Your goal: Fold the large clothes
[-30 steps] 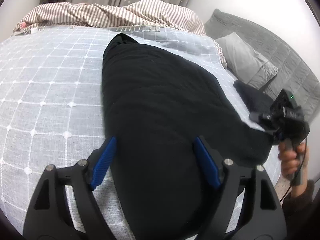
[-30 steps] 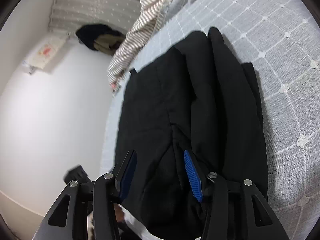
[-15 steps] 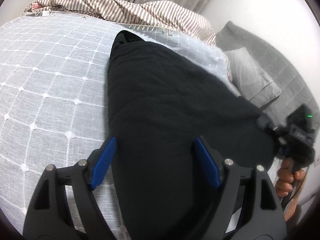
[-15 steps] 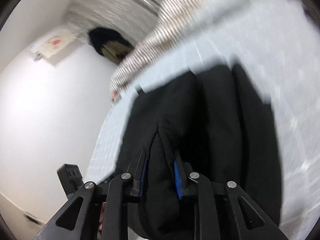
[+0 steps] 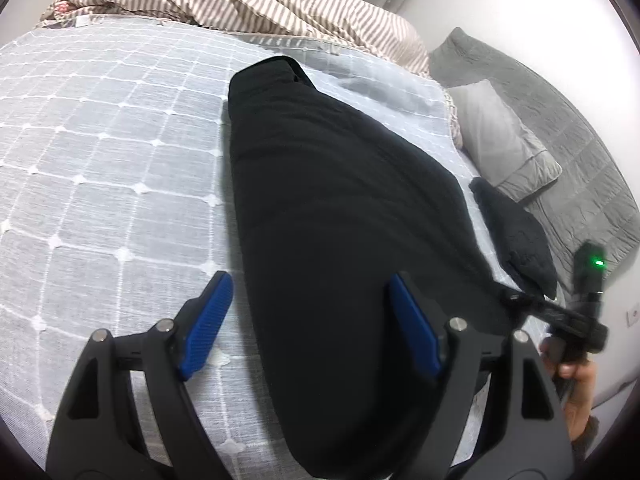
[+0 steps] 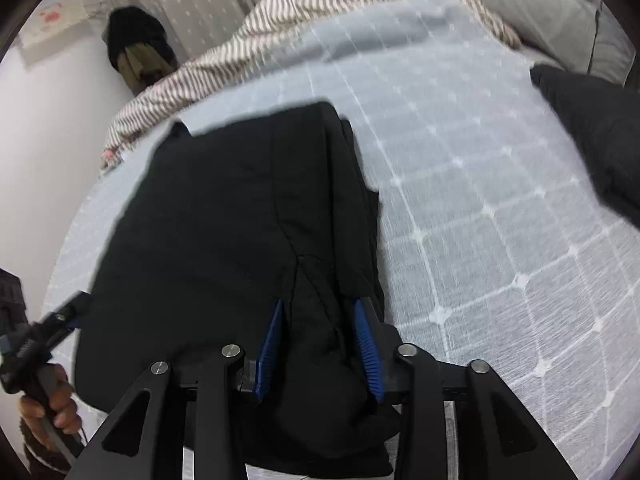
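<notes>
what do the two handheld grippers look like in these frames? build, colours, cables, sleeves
Both alike: matte black skeletal frames with triangular cut-outs and silver pivot screws. Left gripper and right gripper each carry two fingers faced with ribbed blue pads. Seen from the left wrist, the right unit has a black box on top with a green LED. A thin dark cable hangs below the left unit's handle. Dark sleeve cuff.

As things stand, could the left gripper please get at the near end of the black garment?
Probably yes. The left gripper hangs open right over the near end of the black garment, one finger over the bedspread, the other over the cloth, and nothing lies between. The right gripper straddles a fold on the other side.
</notes>
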`<state>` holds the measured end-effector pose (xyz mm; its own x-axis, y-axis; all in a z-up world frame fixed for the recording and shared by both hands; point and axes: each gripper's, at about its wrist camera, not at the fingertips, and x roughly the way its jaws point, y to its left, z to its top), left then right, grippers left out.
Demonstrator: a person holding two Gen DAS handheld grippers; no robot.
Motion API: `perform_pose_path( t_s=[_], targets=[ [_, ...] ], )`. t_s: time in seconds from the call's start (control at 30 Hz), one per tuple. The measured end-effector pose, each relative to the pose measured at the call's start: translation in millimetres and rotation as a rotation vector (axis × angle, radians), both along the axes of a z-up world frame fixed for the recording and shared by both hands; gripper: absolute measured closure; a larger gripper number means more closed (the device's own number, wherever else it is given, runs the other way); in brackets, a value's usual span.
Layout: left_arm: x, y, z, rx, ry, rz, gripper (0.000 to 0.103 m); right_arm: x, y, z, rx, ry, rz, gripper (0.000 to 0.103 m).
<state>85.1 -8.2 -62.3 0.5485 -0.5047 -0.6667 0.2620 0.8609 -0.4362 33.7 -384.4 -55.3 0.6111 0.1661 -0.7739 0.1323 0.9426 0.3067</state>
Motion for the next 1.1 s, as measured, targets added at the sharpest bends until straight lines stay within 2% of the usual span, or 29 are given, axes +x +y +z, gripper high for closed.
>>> perform_pose_path(
  t_s=[0.1, 0.2, 0.3, 0.53, 0.6, 0.67, 0.7, 0.73, 0.83, 0.93, 1.1],
  targets=[
    [5.1, 4.4, -0.9, -0.006, 0.038, 0.019, 0.012, -11.9, -10.5, 7.9, 0.081, -0.047, 0.011, 0.02],
    [17.0, 8.8, -8.3, -0.033, 0.103, 0.011, 0.006, -7.5, -17.4, 9.4, 0.192, -0.08, -0.017, 0.019],
    [32.9, 14.8, -19.9, -0.13, 0.192, 0.022, 0.004, 4.5, -35.4, -1.2, 0.327, -0.063, -0.05, 0.019],
    [63.8, 14.2, -60.4, -0.407, 0.365, 0.039, 0.004, 47.1, -74.9, -74.7, 0.802, 0.037, -0.067, 0.019],
    [69.5, 11.4, -70.5, -0.467, 0.409, 0.037, 0.004, 54.4, -76.4, -91.6, 0.871, 0.056, -0.052, 0.019],
    [73.2, 12.0, -76.5, -0.512, 0.437, 0.043, 0.006, 57.3, -74.6, -95.8, 0.876, 0.036, -0.044, 0.02],
    [73.5, 12.1, -75.2, -0.509, 0.435, 0.045, 0.009, 58.2, -73.3, -93.7, 0.867, 0.032, -0.039, 0.026],
    [72.3, 12.2, -72.3, -0.5, 0.426, 0.049, 0.014, 58.9, -70.8, -91.8, 0.855, 0.028, -0.04, 0.037],
    [62.9, 5.2, -53.7, -0.431, 0.369, 0.067, 0.025, 60.8, -62.7, -83.6, 0.815, 0.006, -0.043, 0.054],
    [56.2, 2.7, -31.1, -0.379, 0.291, 0.079, 0.032, 61.1, -55.2, -63.2, 0.755, -0.065, -0.042, 0.062],
    [47.4, 20.9, 2.7, -0.29, 0.135, 0.095, 0.036, 70.3, -24.4, -25.8, 0.715, -0.193, 0.023, 0.067]
  ],
)
